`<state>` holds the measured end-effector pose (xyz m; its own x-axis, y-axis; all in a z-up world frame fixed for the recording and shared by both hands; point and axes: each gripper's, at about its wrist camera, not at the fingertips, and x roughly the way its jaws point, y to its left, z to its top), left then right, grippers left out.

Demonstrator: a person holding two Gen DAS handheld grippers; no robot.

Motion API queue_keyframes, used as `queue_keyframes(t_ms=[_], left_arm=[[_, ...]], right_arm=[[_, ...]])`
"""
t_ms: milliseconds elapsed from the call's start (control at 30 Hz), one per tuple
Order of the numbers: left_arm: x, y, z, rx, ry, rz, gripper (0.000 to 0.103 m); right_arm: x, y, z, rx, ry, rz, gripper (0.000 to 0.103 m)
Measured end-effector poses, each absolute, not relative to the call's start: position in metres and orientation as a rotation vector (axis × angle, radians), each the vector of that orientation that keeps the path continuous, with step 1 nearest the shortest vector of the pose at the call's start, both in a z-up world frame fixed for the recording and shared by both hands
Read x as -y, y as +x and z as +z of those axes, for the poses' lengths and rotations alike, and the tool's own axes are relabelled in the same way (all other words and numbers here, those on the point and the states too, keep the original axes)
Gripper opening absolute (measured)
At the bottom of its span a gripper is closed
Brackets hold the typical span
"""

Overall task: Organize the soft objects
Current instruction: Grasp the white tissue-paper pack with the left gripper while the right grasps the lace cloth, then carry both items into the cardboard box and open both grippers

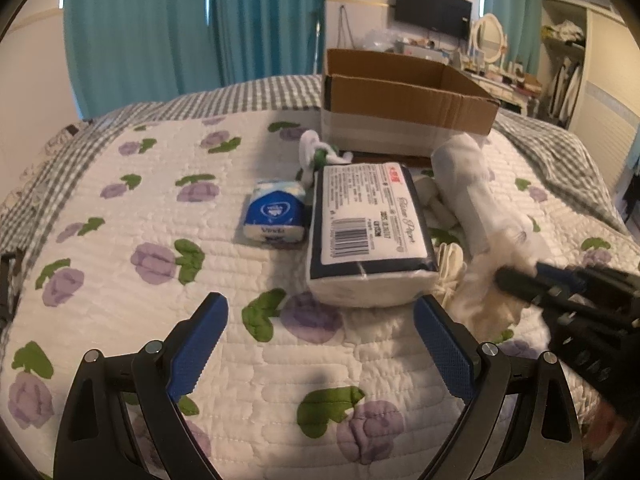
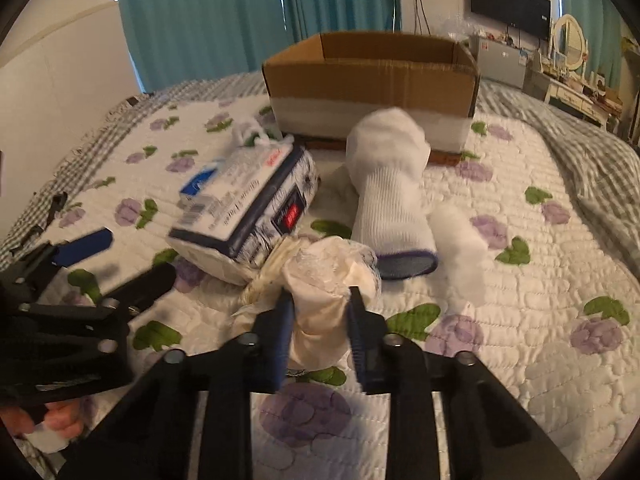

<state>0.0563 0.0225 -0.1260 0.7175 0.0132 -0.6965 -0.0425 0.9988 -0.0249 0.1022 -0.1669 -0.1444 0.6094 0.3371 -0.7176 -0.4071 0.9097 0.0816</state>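
Observation:
On the floral quilt lie a large tissue pack (image 1: 370, 232) (image 2: 248, 208), a small blue Vinda tissue pack (image 1: 275, 214), a white sock (image 1: 466, 188) (image 2: 386, 184), a white-green cloth (image 1: 316, 154) and a cream cloth bundle (image 1: 490, 292) (image 2: 328, 296). My right gripper (image 2: 320, 300) is shut on the cream cloth bundle; it shows at the right of the left wrist view (image 1: 520, 280). My left gripper (image 1: 320, 320) is open and empty, just in front of the large tissue pack; it shows at the left of the right wrist view (image 2: 120, 256).
An open cardboard box (image 1: 404, 104) (image 2: 372, 84) stands on the bed behind the objects. A white fluffy wad (image 2: 460, 244) lies right of the sock. Teal curtains (image 1: 192, 28) hang behind, with a dresser and TV (image 1: 434, 8) at the far right.

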Motion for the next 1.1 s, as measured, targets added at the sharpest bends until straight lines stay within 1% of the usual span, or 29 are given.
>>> queue_keyframes(t_ms=[100,267,600,633,700,733,867,1100], left_arm=[[-0.019,0.059,-0.124,-0.774,-0.044,0.018,0.096],[-0.013,0.073,-0.131,-0.809,-0.080,-0.014,0.095],[-0.014,0.115,-0.149,-0.849,-0.164,-0.042,0.093],[-0.013,0.118,-0.151,-0.855,-0.167,-0.048,0.093],[-0.010,0.120,-0.155,-0.867,-0.160,-0.073,0.085],[-0.008,0.120,-0.155,-0.871,-0.139,-0.076,0.084],[-0.008,0.107,-0.144,-0.839,-0.113,-0.086,0.077],[-0.015,0.070,-0.096,-0.735,-0.115,-0.083,0.077]], right_arm=[[0.173,0.098,-0.128,-0.760,-0.091,0.418,0.018],[0.191,0.100,-0.107,-0.697,-0.103,0.355,0.018],[0.202,0.121,-0.123,-0.738,-0.063,0.354,0.018],[0.202,0.123,-0.124,-0.743,-0.060,0.356,0.018],[0.202,0.125,-0.125,-0.748,-0.056,0.357,0.018],[0.203,0.124,-0.126,-0.748,-0.055,0.357,0.018],[0.204,0.121,-0.124,-0.740,-0.053,0.354,0.018],[0.207,0.102,-0.097,-0.678,-0.063,0.352,0.017]])
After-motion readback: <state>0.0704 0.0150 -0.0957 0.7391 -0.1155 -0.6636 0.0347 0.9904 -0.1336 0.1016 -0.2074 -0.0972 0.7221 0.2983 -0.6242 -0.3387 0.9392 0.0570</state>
